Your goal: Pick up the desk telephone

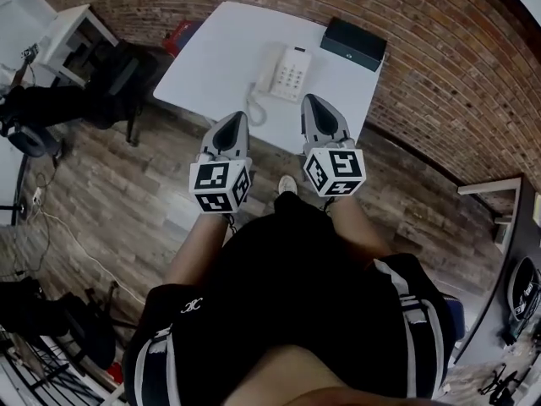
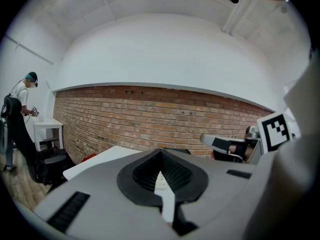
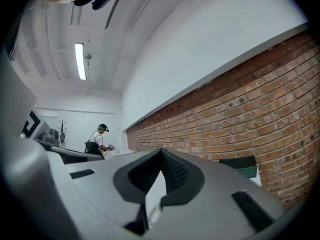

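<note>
A white desk telephone [image 1: 283, 74] with a coiled cord lies on the white table [image 1: 211, 66] in the head view, handset on its left side. My left gripper [image 1: 234, 118] hovers at the table's near edge, short of the phone and to its left, jaws shut and empty. My right gripper [image 1: 314, 102] floats just right of the phone's near end, also shut with nothing held. In the left gripper view a sliver of the phone [image 2: 160, 182] shows through the jaw notch, and the right gripper's marker cube [image 2: 276, 130] sits at the right.
A dark green box [image 1: 354, 42] rests at the table's far right corner against the brick wall [image 1: 439, 66]. A black chair [image 1: 118, 83] and a red item stand left of the table. A person [image 2: 17, 115] stands far off at a small white table.
</note>
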`<state>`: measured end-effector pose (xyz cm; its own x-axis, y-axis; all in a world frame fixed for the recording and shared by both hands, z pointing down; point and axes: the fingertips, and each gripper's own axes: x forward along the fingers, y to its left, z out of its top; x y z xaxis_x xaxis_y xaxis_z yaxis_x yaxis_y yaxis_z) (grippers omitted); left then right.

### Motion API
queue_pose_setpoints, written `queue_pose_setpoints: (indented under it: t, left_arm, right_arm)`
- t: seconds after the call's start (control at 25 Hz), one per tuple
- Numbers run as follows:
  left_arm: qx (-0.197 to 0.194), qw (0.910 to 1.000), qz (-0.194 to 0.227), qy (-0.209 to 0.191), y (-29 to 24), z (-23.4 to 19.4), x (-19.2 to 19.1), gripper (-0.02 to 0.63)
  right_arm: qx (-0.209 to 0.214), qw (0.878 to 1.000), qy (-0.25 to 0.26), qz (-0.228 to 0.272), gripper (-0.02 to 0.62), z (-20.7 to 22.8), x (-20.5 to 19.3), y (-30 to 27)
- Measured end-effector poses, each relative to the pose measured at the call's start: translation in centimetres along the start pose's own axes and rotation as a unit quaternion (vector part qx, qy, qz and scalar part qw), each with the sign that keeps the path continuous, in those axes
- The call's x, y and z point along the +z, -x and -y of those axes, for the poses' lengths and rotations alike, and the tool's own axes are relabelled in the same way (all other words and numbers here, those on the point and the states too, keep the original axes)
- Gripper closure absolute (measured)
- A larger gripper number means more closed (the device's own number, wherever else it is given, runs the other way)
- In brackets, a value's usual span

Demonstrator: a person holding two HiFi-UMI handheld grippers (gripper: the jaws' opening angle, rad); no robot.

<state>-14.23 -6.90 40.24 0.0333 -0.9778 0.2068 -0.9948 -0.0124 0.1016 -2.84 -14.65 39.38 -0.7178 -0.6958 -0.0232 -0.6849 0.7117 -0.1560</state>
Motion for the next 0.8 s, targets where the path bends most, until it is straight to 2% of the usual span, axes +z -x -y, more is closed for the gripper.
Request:
queue_pose_setpoints:
  t: [0.4,0.6,0.8]
  left_arm:
    - [0.012,0.9993,-0.034,0.012,-13.1,-3.2,1.2,0.607]
    - [0.019,0.9977,-0.061,0.022,-18.1,-4.7,0.4,0.607]
    - [-0.002,0.9938,-0.107,0.030,-21.7,-6.3,-1.3,0.607]
  right_arm:
    - [0.008,0.998,-0.024,-0.053,0.597,8.6,-2.3,-9.7]
    - [0.015,0.995,-0.058,-0.084,0.597,12.1,-3.7,-13.5]
    - [-0.003,0.991,-0.067,-0.115,0.597,14.4,-5.9,-15.9]
